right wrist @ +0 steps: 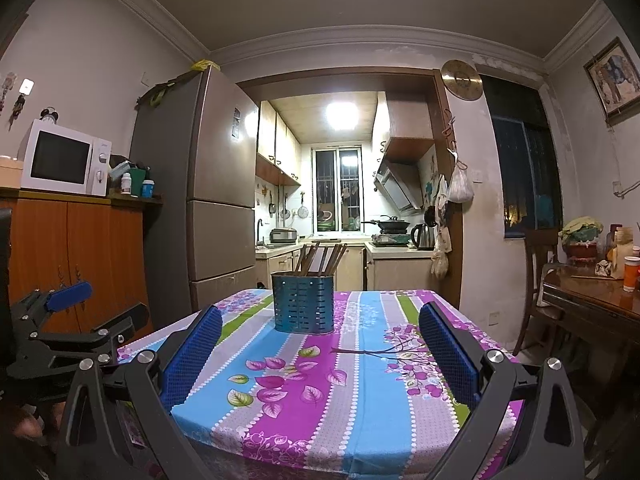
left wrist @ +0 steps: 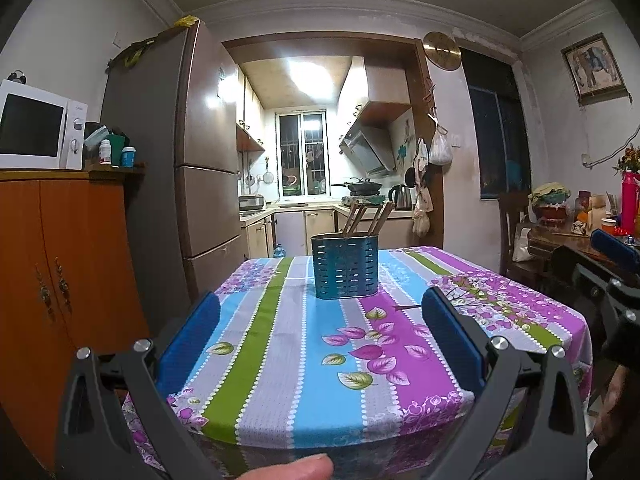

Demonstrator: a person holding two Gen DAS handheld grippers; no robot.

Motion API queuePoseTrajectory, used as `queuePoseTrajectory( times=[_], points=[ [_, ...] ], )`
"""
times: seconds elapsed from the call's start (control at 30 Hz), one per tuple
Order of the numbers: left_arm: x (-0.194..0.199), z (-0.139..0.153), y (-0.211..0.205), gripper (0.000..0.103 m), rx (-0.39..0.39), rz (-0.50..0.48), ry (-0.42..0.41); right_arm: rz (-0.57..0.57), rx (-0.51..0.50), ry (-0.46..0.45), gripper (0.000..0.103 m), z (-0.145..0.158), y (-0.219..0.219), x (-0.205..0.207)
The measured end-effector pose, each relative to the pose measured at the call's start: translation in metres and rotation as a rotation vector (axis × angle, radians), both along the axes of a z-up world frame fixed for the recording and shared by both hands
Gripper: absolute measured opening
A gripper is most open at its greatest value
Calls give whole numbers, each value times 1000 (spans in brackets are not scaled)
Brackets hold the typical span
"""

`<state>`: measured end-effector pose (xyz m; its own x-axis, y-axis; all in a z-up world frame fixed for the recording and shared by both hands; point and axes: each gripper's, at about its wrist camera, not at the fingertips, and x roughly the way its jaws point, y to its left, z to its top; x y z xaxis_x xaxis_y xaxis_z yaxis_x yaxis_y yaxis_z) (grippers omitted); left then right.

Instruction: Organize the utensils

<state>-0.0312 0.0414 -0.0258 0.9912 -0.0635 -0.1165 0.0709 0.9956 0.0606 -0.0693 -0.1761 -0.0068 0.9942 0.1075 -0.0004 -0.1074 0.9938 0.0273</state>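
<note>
Your left gripper (left wrist: 320, 320) stands wide open, its blue pads spread far apart and holding nothing, poised over the near edge of the surface (left wrist: 280, 380) with its striped floral cloth. Your right gripper (right wrist: 320, 332) is spread just as wide and is likewise empty, touching nothing. The holder (left wrist: 345, 266), a blue slotted caddy, stands upright on the cloth at 12 o'clock from both grippers, well apart from the fingertips, and a bunch of brown chopsticks (left wrist: 364, 218) leans out of its top. One more chopstick (left wrist: 408, 307) lies flat on the cloth at about 1 o'clock from the left gripper, just in front of its right pad (left wrist: 444, 328); the right wrist view shows it as a thin dark stick running across the purple stripe near 2 o'clock. The left wrist view alone shows your thumb (left wrist: 296, 468) at 6 o'clock under the gripper, and your right gripper's blue pad at 3 o'clock on the frame edge. The right wrist view alone shows your left gripper from the side at 9 o'clock, off the surface's left edge, and a brown side table (right wrist: 592, 296) with an orange cup (right wrist: 631, 274) at 3 o'clock.
</note>
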Motion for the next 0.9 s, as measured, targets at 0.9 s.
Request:
queuePoseTrajectory(
  times=[0.9],
  points=[
    [8, -4, -1, 98, 4, 13, 21, 15, -4, 4, 98, -2, -1, 7]
  ],
)
